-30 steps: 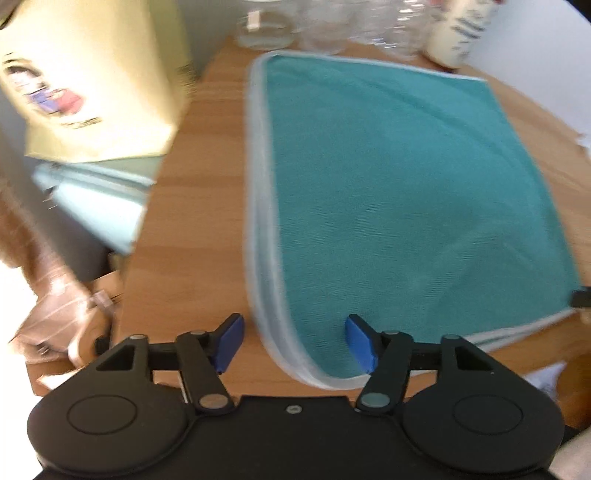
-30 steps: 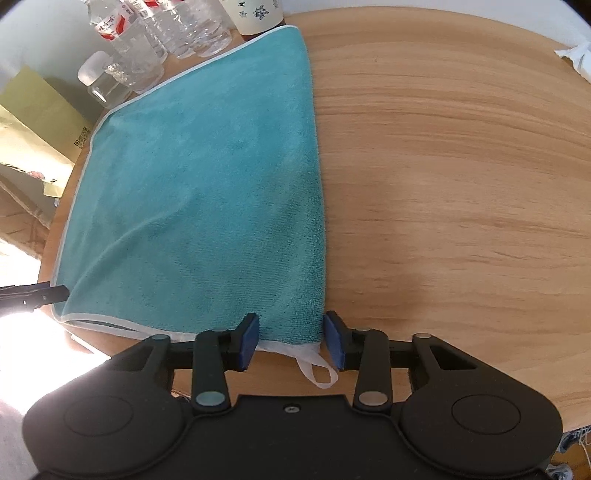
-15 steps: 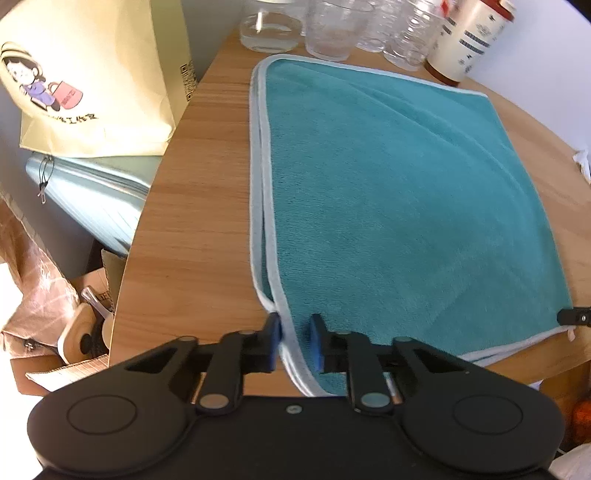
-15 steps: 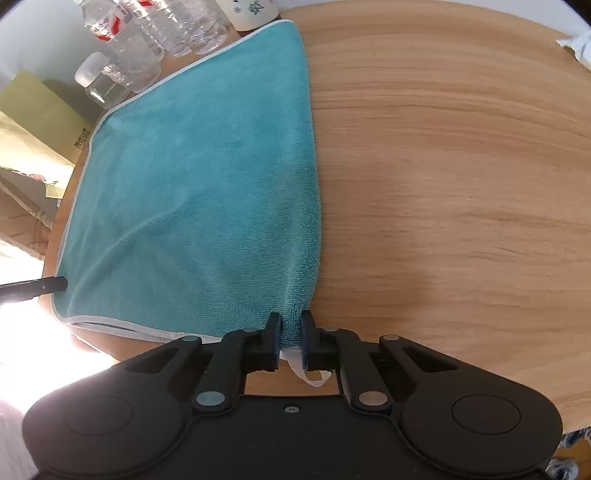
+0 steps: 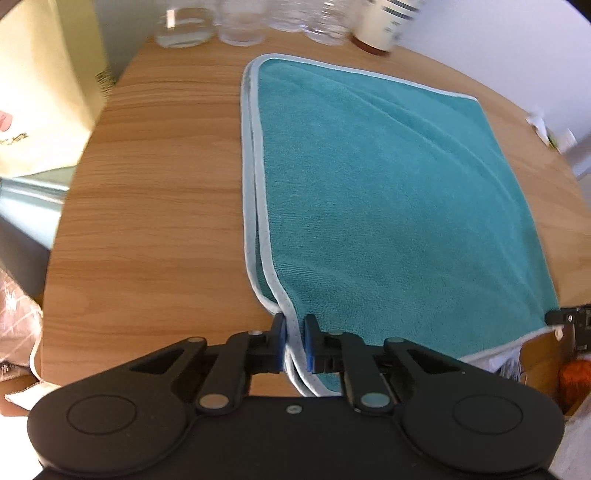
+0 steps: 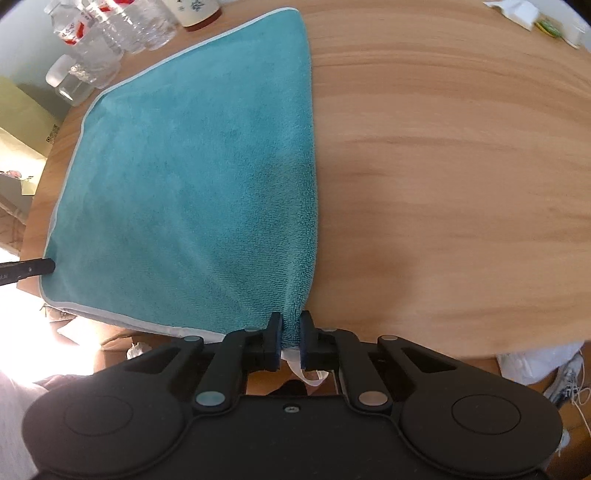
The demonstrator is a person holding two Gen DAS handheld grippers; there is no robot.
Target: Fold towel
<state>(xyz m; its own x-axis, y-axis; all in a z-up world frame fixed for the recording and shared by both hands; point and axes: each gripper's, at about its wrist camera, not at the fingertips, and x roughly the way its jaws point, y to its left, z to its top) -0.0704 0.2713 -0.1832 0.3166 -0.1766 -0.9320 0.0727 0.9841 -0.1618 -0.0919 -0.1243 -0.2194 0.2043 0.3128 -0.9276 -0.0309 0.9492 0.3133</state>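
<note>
While the teal towel (image 5: pixel 388 206) lies doubled flat on the desk (image 5: pixel 155 206), with the left gripper (image 5: pixel 294 345) and right gripper (image 6: pixel 290 341) each clenched on a near corner, both layers probably should lift evenly, keeping the near edge taut.

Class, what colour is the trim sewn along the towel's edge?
Pale grey-white trim on a teal towel; clearest in the left wrist view.

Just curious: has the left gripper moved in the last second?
Yes. The left gripper closed onto the towel corner and drew back; the glasses look farther.
</note>
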